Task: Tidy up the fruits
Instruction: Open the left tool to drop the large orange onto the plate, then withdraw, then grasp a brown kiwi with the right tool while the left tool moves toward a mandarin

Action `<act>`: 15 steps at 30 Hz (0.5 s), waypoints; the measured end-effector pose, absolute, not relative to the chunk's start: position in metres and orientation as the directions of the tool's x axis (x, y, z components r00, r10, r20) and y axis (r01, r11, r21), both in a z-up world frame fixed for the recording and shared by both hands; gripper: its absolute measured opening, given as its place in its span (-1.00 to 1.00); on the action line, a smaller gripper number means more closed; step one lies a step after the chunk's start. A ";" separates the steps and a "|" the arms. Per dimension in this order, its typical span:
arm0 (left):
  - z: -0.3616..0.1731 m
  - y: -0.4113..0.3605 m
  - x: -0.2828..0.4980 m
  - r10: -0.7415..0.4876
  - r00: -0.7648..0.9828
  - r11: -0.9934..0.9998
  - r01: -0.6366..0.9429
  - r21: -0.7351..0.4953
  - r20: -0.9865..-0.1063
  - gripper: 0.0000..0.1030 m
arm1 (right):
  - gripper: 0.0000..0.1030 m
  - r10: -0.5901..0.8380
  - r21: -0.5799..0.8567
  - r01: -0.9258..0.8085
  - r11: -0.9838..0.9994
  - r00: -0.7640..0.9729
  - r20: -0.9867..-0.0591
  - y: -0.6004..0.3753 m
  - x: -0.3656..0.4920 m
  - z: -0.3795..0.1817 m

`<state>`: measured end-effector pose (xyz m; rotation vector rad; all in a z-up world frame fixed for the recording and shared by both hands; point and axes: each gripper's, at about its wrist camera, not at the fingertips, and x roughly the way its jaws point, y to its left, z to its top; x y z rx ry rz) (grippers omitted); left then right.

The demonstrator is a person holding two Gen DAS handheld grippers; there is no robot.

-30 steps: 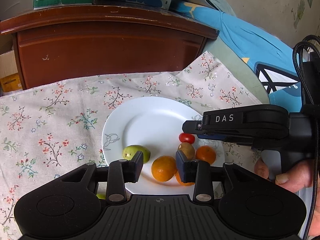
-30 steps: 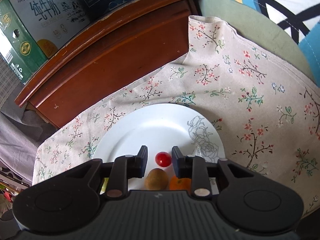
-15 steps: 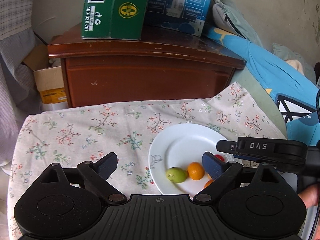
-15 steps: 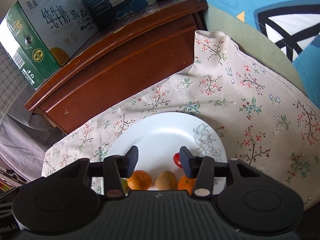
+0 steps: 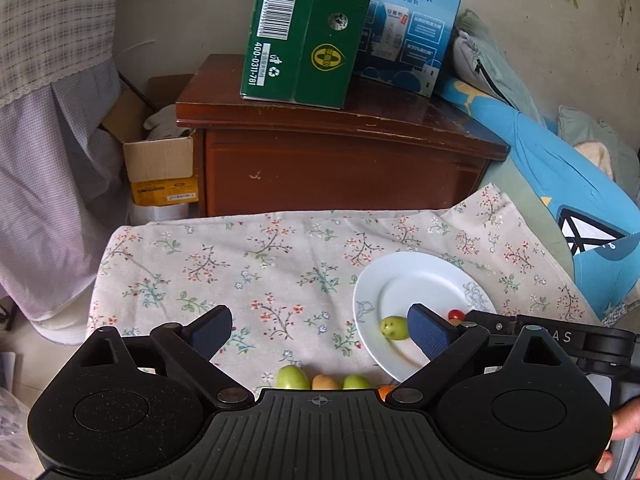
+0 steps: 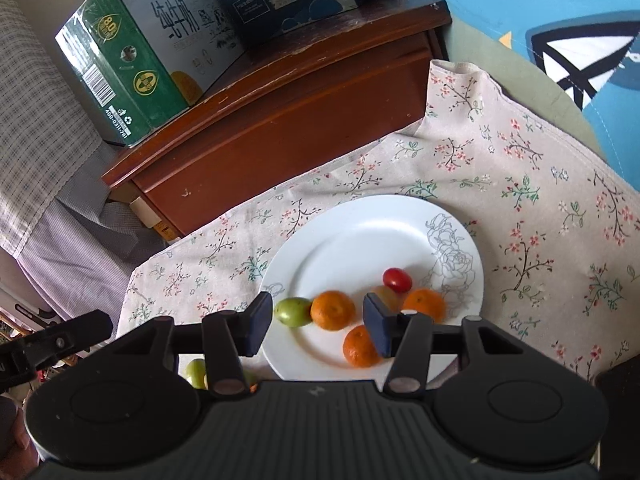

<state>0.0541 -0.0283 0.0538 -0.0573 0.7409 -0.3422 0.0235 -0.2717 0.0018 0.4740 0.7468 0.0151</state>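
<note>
A white round china plate (image 6: 372,236) with a grey flower print sat on the floral tablecloth (image 5: 248,264), already holding three small orange mandarins (image 6: 333,309), a red cherry tomato (image 6: 397,279), a brownish fruit half hidden behind a fingertip, and one green plum-like fruit (image 6: 294,311). The right hand-held gripper (image 6: 316,322) hung over the plate's near edge, fingers spread and empty. The left hand-held gripper (image 5: 320,330) was likewise splayed wide and held nothing.

Still loose on the cloth, at the bottom centre of the left wrist view, lay a row of fruit: a green one (image 5: 293,377), a small brown kiwi-like one (image 5: 325,381), another green one (image 5: 356,382) and a sliver of orange. The row lay directly below and between the left gripper's fingers, just left of the plate's rim, and ran side to side across the frame. The left hand looked the nearer to it; in the right wrist view those fruits only peeked out at lower left, behind a finger.
</note>
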 end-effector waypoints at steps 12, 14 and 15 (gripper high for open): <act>0.037 0.001 0.042 -0.249 0.667 0.965 0.235 -0.119 -0.702 0.86 | -0.01 0.250 0.403 0.062 0.913 0.696 -0.673 -0.219 -0.014 -0.018; 0.031 0.004 0.042 -0.235 0.656 0.968 0.226 -0.110 -0.717 0.86 | -0.01 0.268 0.399 0.039 0.916 0.680 -0.683 -0.210 -0.015 -0.024; 0.027 0.005 0.042 -0.230 0.646 0.969 0.220 -0.111 -0.728 0.86 | -0.01 0.275 0.394 0.027 0.919 0.673 -0.687 -0.205 -0.015 -0.026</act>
